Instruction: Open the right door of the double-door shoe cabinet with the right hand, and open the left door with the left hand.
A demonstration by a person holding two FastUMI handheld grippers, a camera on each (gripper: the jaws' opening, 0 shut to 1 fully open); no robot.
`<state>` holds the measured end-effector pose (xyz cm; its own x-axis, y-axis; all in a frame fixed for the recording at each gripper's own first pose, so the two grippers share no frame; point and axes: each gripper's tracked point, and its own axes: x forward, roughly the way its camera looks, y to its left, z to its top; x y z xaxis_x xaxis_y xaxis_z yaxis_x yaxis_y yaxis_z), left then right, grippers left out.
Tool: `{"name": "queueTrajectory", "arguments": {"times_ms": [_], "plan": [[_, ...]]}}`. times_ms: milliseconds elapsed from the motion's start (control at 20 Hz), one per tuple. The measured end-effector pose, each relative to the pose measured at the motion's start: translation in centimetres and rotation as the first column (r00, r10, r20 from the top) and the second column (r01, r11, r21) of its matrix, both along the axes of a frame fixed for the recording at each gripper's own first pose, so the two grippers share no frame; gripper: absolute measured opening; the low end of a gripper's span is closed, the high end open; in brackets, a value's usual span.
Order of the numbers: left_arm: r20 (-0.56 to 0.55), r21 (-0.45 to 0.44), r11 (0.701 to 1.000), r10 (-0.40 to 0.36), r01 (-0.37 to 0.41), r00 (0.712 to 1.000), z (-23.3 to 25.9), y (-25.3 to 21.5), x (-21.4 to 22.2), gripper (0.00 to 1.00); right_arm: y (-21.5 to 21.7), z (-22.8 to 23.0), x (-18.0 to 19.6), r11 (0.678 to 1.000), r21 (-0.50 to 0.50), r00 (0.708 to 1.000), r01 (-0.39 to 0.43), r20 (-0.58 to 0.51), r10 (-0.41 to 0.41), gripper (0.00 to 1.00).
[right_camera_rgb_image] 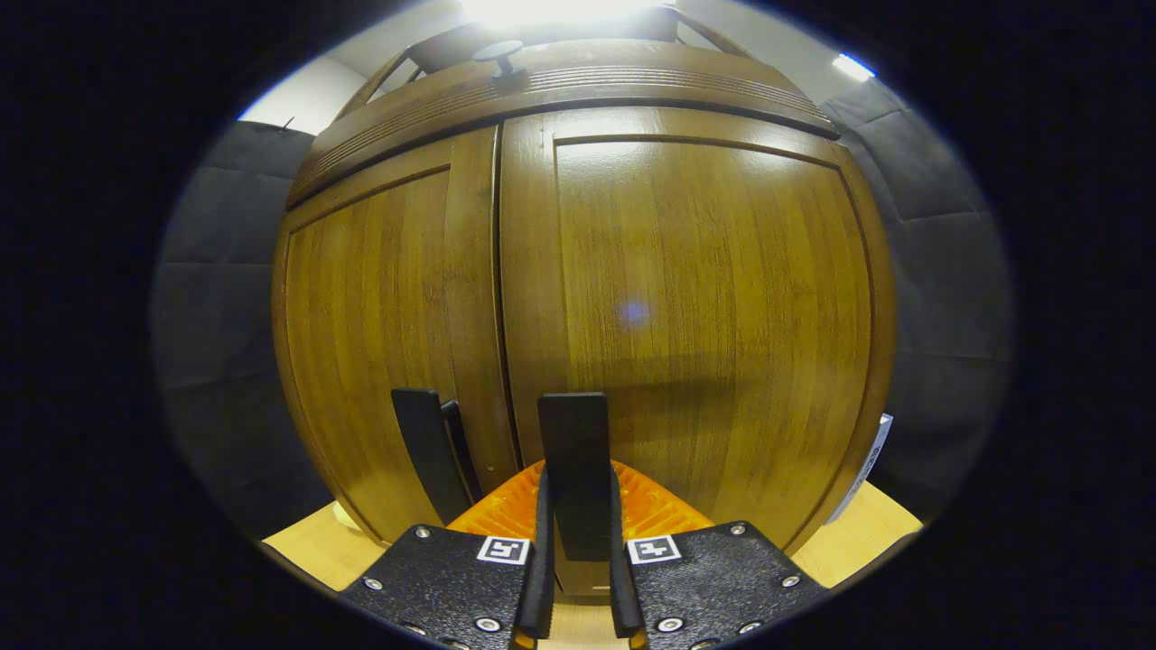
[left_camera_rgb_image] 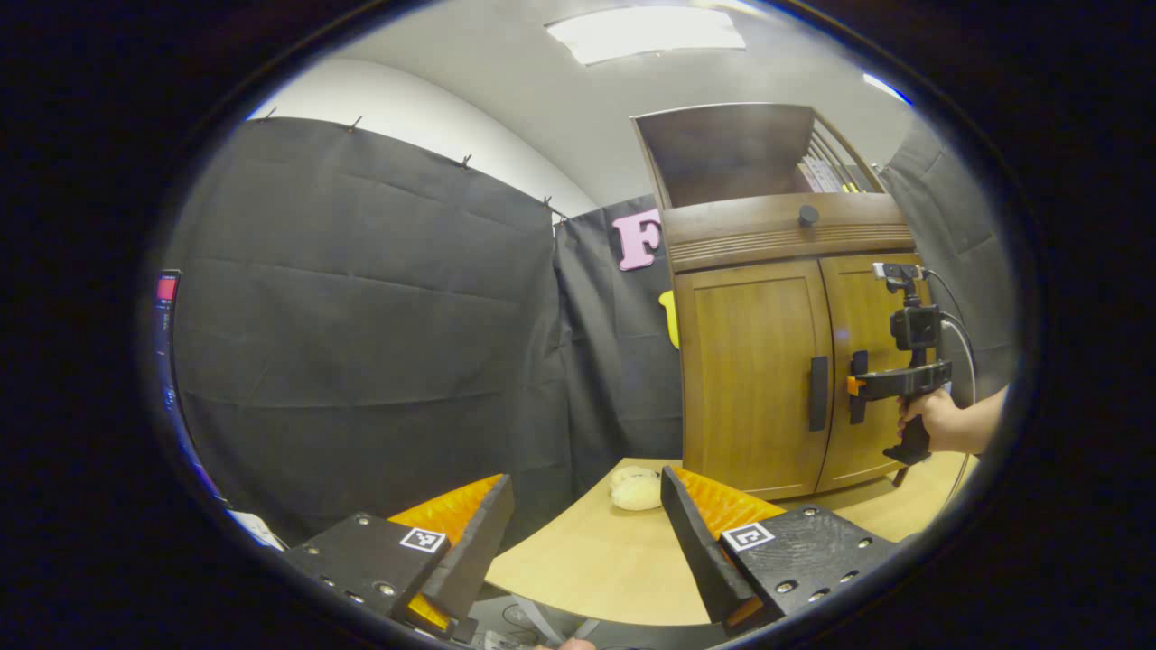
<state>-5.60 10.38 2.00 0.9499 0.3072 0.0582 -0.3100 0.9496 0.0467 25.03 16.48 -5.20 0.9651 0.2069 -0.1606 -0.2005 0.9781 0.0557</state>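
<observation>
- I see the shoe cabinet (left_camera_rgb_image: 768, 361) standing on the table (left_camera_rgb_image: 587, 560), both doors flush; no writing I can read on it.
- My right gripper (right_camera_rgb_image: 576, 542) is pinched on the right door handle (right_camera_rgb_image: 576, 451), a finger pressing each side; in the left gripper view it sits at that handle with a hand (left_camera_rgb_image: 939, 420) behind it.
- The left door handle (left_camera_rgb_image: 817, 393) is just beside it, untouched.
- My left gripper (left_camera_rgb_image: 578, 533) is spread wide, well short of the cabinet, bare tabletop between.
- A pale lump (left_camera_rgb_image: 635, 489) lies near the cabinet's left corner.
</observation>
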Motion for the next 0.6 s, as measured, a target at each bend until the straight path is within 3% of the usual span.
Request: {"name": "queueTrajectory", "arguments": {"times_ms": [600], "plan": [[0.014, -0.006, 0.998, -0.068, 0.068, 0.998, 0.1, -0.7, 0.4, 1.0, -1.1, 0.4, -3.7, 1.0, 0.004, 1.0, -0.026, 0.005, 0.026, 0.24]]}}
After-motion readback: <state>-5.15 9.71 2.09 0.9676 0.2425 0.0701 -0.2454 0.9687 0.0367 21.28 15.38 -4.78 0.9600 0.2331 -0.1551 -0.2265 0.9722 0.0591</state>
